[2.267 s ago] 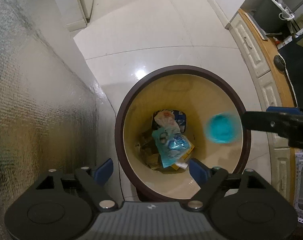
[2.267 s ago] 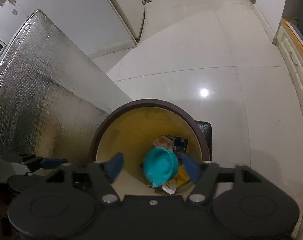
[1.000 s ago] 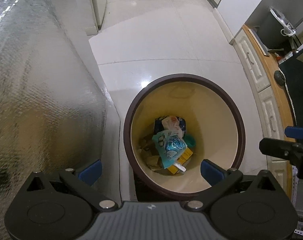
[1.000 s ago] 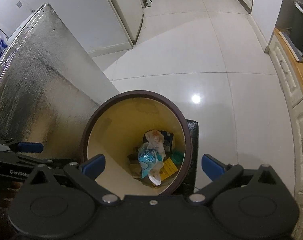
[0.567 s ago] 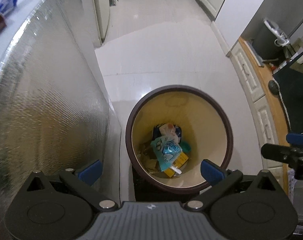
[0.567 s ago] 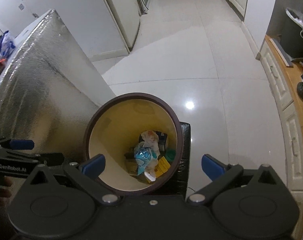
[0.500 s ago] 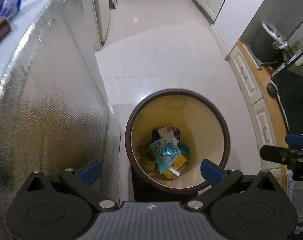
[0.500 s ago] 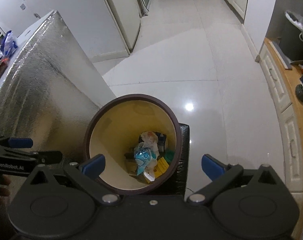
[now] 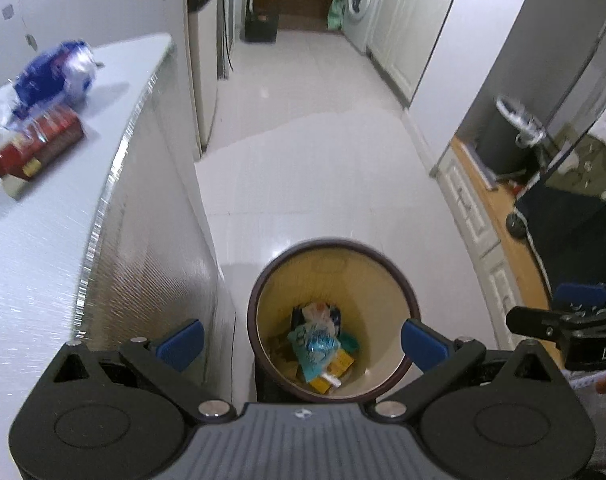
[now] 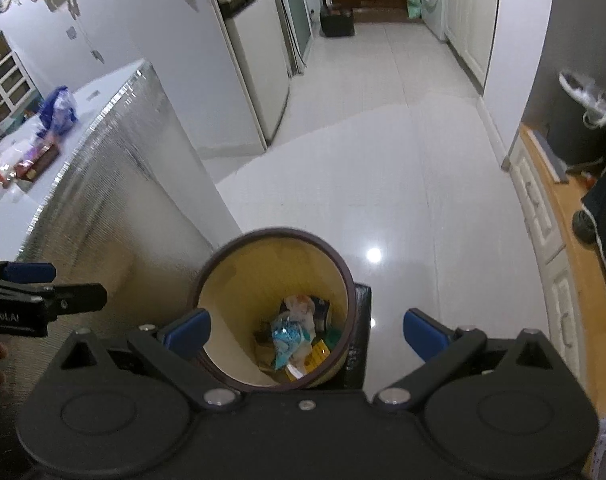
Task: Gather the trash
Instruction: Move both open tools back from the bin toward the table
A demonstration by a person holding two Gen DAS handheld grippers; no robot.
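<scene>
Two pieces of trash lie on the tabletop (image 9: 55,240) at far left, well apart from both grippers: a blue-and-white bag (image 9: 53,78) and, just beside it, a red packet (image 9: 35,146). The left gripper (image 9: 301,344) hangs over the bin (image 9: 407,292) with its fingers spread wide and empty; the right gripper (image 10: 305,332) does the same. Compared with a second ago, both cameras sit higher and tilt up, so the tabletop and hallway now show. Inside the bin lie a teal cup (image 9: 349,342), a light-blue wrapper (image 9: 313,342) and a yellow carton (image 9: 337,362).
</scene>
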